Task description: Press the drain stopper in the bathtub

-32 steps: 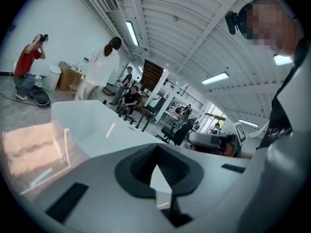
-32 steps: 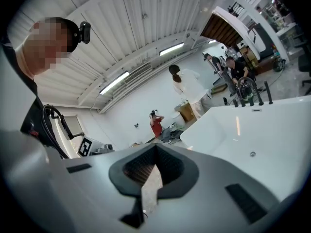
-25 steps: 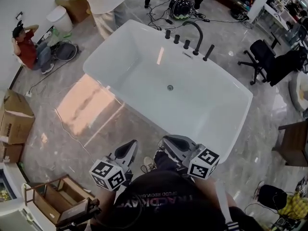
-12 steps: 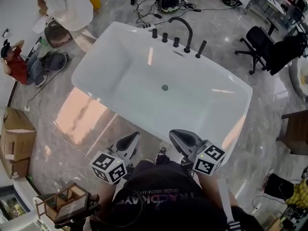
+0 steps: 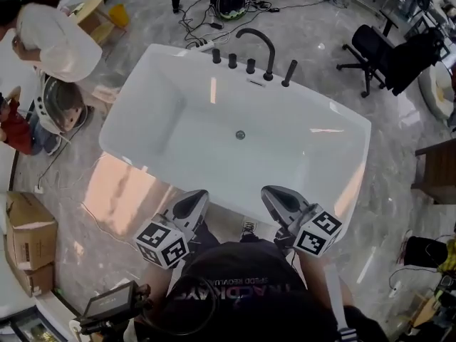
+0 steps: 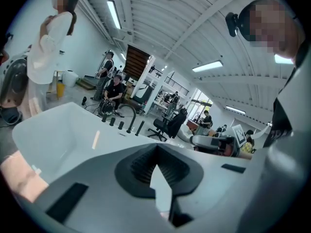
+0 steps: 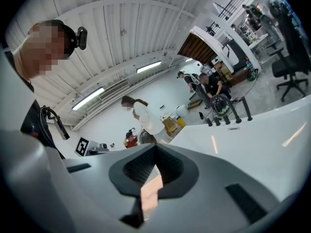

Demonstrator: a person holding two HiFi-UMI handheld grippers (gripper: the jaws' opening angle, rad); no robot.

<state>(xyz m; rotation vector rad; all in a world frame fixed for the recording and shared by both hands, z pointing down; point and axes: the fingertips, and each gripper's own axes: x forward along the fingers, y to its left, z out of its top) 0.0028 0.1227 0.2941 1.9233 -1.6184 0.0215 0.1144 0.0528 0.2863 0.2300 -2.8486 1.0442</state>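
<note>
Task not begun — drain stopper (image 5: 240, 135) in bathtub (image 5: 146, 112) untouched. Left gripper (image 5: 194, 199) and right gripper (image 5: 272, 194), jaws together and empty, sit at the near rim.

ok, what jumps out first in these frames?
The big white bathtub fills the middle of the head view, with the small drain stopper at the centre of its floor and a black faucet on the far rim. The left gripper and right gripper hang by the near rim, both shut and empty, well short of the stopper.
</note>
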